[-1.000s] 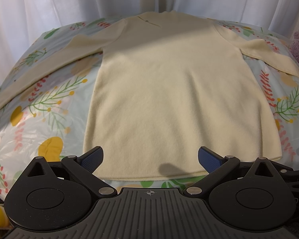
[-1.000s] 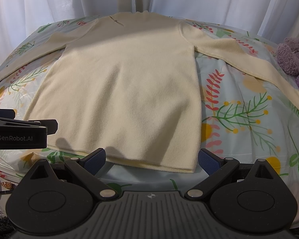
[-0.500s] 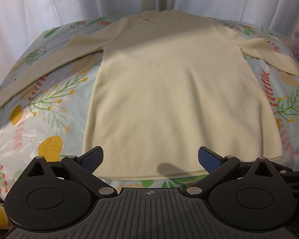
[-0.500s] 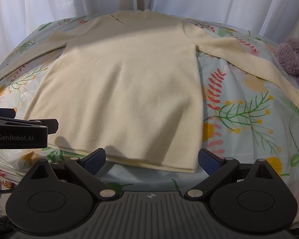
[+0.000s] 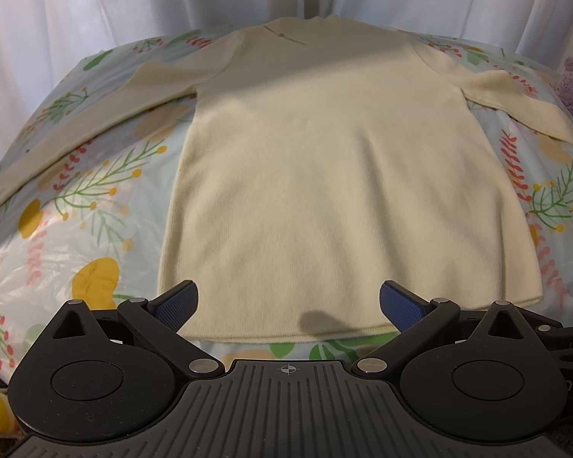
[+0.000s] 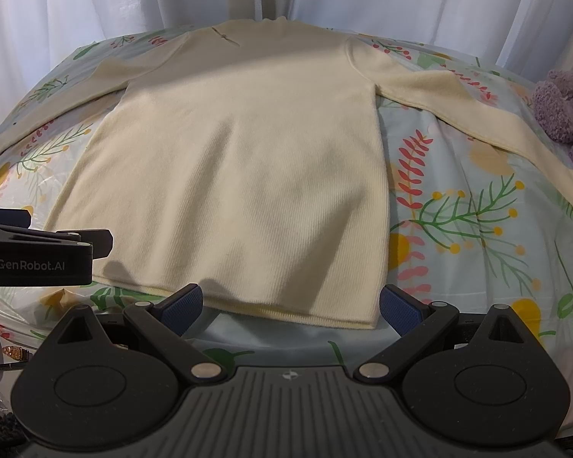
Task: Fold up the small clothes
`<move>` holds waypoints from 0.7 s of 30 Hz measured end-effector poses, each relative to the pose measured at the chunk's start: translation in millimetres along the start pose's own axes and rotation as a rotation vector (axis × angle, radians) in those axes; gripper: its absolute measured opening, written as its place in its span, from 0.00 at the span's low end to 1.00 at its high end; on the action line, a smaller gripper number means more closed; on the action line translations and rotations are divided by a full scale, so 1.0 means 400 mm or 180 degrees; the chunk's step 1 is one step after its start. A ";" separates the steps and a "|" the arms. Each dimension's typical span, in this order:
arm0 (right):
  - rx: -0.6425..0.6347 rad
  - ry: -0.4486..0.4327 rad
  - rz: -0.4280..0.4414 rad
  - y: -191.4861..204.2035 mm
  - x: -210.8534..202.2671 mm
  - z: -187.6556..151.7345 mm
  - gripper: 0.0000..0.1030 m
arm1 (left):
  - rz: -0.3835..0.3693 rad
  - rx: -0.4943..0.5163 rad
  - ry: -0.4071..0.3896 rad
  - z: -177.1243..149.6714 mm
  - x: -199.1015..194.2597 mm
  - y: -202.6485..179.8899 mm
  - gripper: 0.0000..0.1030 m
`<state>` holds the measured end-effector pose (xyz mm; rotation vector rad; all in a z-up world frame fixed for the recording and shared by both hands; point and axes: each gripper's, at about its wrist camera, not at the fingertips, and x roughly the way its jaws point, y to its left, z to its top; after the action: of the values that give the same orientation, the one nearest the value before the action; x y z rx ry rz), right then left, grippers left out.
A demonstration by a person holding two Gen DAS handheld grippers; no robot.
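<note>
Left gripper (image 5: 286,307): black two-finger tool with blue pads, jaws spread wide, holding nothing; it hangs at the near hem of the garment, towards the hem's left corner.
Right gripper (image 6: 291,307): same black tool with blue pads, also wide open and empty; it is at the near hem, by the right corner.
Left gripper seen from the right wrist view: its black side, marked "GenRobot.AI", shows at the left edge, just beside the hem's left corner.
Garment: cream knitted long-sleeved sweater (image 5: 336,175) lies flat, neck away from the cameras, both sleeves spread out to the sides.
Surface: pale blue floral printed cloth (image 6: 477,229) under the sweater.
Right side: purple fluffy plush thing (image 6: 561,114) near the right sleeve.
Background: white curtain (image 6: 95,0) behind.
</note>
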<state>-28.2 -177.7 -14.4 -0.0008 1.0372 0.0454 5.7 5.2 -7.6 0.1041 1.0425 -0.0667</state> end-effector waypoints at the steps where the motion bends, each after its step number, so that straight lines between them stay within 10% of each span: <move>1: 0.0001 0.0002 -0.0001 0.000 0.000 0.000 0.96 | 0.0000 0.0000 0.0001 -0.001 0.000 0.000 1.00; 21: 0.0043 0.0014 0.0027 -0.005 0.007 -0.006 0.96 | 0.0015 -0.0020 0.0080 0.004 0.010 0.001 1.00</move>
<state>-28.8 -179.6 -17.9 0.0158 1.0420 0.0460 9.2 5.5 -10.2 0.1018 1.0674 -0.0581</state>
